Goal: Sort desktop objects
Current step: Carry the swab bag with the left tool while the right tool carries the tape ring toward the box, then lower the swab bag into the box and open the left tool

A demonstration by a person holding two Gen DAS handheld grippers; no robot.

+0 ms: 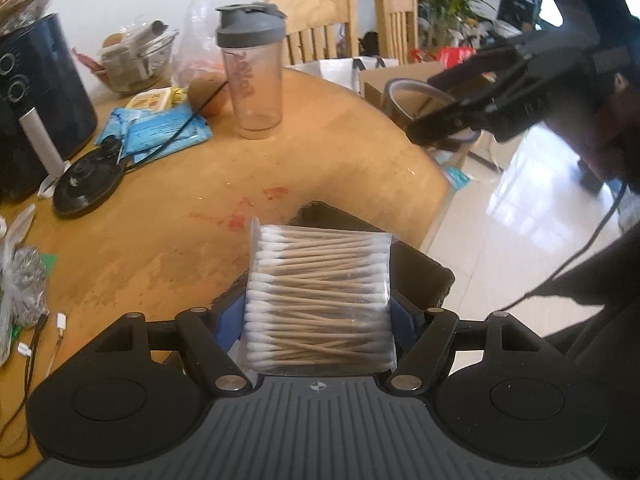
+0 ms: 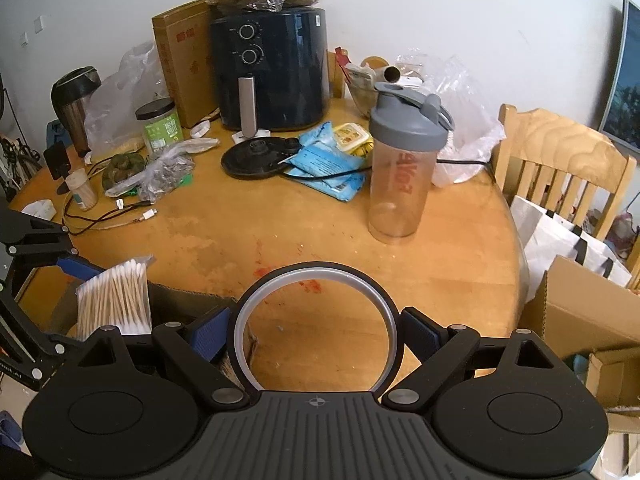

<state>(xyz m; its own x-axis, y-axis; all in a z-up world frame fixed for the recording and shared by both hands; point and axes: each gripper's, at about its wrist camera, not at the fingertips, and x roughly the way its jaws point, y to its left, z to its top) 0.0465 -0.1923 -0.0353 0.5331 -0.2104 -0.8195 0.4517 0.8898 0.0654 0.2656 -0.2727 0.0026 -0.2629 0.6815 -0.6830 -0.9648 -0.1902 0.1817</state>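
My left gripper [image 1: 318, 320] is shut on a clear pack of cotton swabs [image 1: 318, 296], held above a dark cardboard box [image 1: 416, 268] at the table's near edge. The pack also shows in the right wrist view [image 2: 114, 300], with the left gripper [image 2: 76, 268] on it. My right gripper [image 2: 316, 332] is shut on a roll of tape [image 2: 316, 280], a dark ring with a clear inner rim, held over the table edge. In the left wrist view the right gripper [image 1: 440, 120] holds the tape [image 1: 404, 92] off the table's right side.
On the round wooden table [image 2: 460, 272] stand a shaker bottle [image 2: 402, 168], a dark air fryer [image 2: 276, 68], a kettle base [image 2: 256, 158], blue packets [image 2: 328, 168], a green-label jar [image 2: 160, 124], cables [image 2: 120, 216] and plastic bags. Wooden chairs [image 2: 560, 160] and open cardboard boxes [image 2: 580, 312] are at the right.
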